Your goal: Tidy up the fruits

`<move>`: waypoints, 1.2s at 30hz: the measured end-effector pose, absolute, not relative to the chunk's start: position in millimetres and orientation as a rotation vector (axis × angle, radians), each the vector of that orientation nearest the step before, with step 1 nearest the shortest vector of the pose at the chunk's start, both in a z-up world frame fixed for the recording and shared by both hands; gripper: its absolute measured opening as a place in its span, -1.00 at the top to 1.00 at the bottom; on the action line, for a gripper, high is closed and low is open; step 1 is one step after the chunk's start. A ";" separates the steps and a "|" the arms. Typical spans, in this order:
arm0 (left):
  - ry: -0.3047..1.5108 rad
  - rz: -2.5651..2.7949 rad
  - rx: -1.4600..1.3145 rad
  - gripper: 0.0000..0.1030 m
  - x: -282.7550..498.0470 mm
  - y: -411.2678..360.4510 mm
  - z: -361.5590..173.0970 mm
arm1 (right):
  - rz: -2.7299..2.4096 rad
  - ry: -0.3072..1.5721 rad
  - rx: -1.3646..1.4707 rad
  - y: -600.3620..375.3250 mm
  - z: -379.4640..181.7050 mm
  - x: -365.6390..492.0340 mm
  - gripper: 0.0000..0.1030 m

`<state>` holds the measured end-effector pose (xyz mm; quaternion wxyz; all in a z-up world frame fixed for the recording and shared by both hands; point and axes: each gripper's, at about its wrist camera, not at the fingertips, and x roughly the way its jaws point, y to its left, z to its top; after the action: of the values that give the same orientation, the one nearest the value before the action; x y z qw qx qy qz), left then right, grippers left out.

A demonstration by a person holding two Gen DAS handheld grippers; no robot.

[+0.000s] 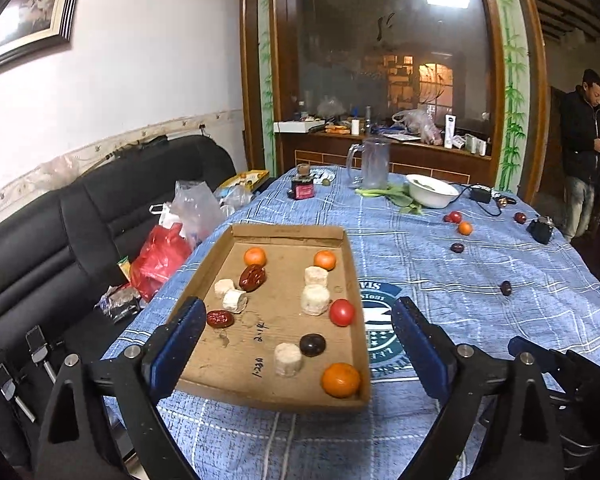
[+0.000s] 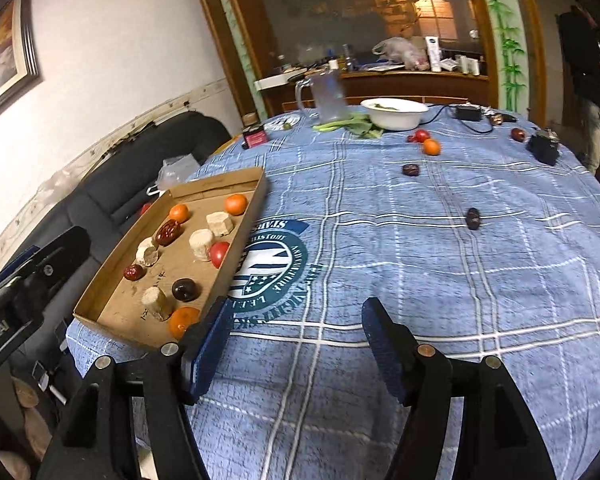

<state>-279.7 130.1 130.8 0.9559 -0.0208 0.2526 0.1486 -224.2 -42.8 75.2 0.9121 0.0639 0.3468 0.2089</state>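
A shallow cardboard tray (image 1: 288,236) lies at the left edge of a table covered by a blue plaid tablecloth (image 1: 480,304), and most of the fruit sits inside it. Three small oranges are in the tray: one at the near right corner (image 1: 340,379) and two toward the far wall (image 1: 255,257) (image 1: 325,260). A red tomato (image 1: 342,312) rests against the right wall, a dark round plum-like fruit (image 1: 312,345) lies near the middle, and two wrinkled red jujubes (image 1: 252,278) (image 1: 220,319) lie on the left side, among several pale cylindrical cakes (image 1: 315,299). More fruit is scattered loose on the cloth well apart from the tray: an orange (image 2: 431,146) just beside a red tomato (image 2: 421,135), and dark pieces (image 2: 473,218) (image 2: 411,169) that may be jujubes, though they are too small to be sure. A white bowl (image 2: 396,114) and a clear pitcher (image 2: 329,94) stand at the far end. The left gripper (image 1: 298,352) hangs over the near part of the tray with its blue-padded jaws spread wide, nothing between the pads. The right gripper (image 2: 296,350) is just right of the tray over the printed emblem (image 2: 270,266) on the cloth, its jaws parted and empty. A person in a dark jacket (image 1: 584,140) stands at the far right.
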 end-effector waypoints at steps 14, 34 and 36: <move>0.513 0.253 -0.027 -0.82 -282.8 111.6 128.0 | 0.399 0.679 0.085 -46.3 81.2 -236.2 -0.51; 0.325 0.398 -0.081 -1.00 -316.6 117.8 130.3 | 0.412 0.671 0.022 -30.2 77.8 -242.4 -0.53; 0.311 0.436 -0.055 -1.00 -316.3 115.8 128.5 | 0.414 0.671 0.015 -27.9 77.6 -243.1 -0.54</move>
<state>-316.3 115.8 128.5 0.9640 -0.0270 0.1537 0.2155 -243.1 -27.9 77.6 0.9233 0.0072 0.3269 0.2016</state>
